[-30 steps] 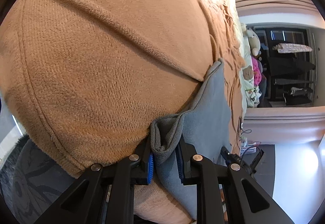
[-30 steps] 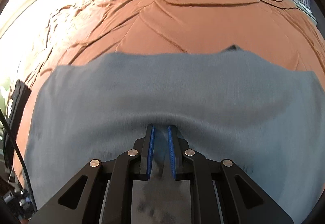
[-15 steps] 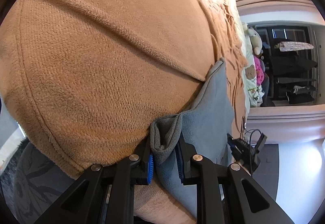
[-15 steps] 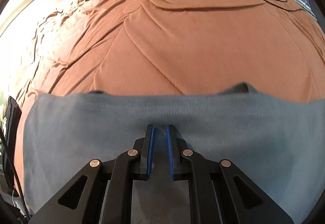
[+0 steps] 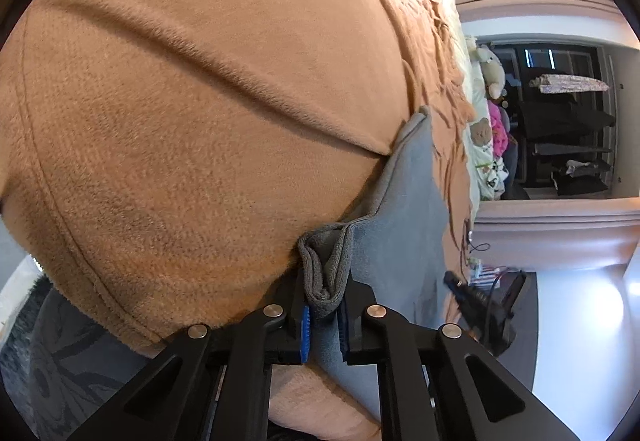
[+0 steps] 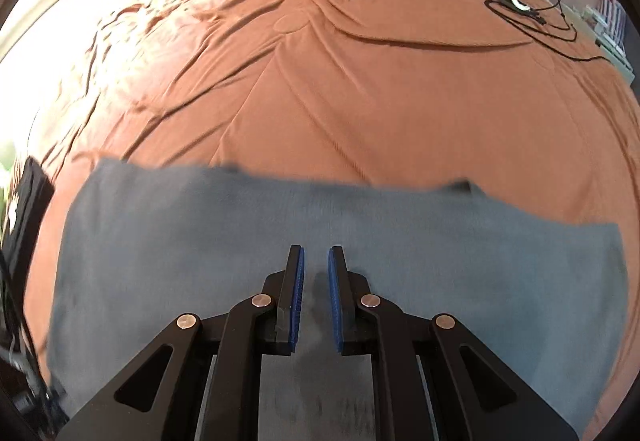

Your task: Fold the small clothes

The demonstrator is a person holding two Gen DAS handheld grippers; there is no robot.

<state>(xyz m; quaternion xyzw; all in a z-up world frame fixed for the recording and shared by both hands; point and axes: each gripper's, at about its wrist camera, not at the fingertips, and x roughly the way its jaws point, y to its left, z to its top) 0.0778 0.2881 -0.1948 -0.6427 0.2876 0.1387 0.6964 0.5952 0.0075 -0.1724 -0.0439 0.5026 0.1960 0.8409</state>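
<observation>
Two grippers, left gripper (image 5: 323,315) and right gripper (image 6: 316,297), are pinching the grey garment (image 6: 200,241) nearly closed on the orange blanket (image 6: 340,89), its folding barely begun.

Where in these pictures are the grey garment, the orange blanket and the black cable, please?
grey garment (image 6: 400,241): right wrist view, flat middle of the cloth.
orange blanket (image 6: 360,81): right wrist view, bare centre.
black cable (image 6: 528,27): right wrist view, loop beside the white disc.

A plain grey knit garment (image 6: 240,241) lies spread flat across the near part of the orange bedspread, its far edge straight. One bunched, doubled-over corner (image 5: 324,265) stands up, pinched at the near edge.
</observation>
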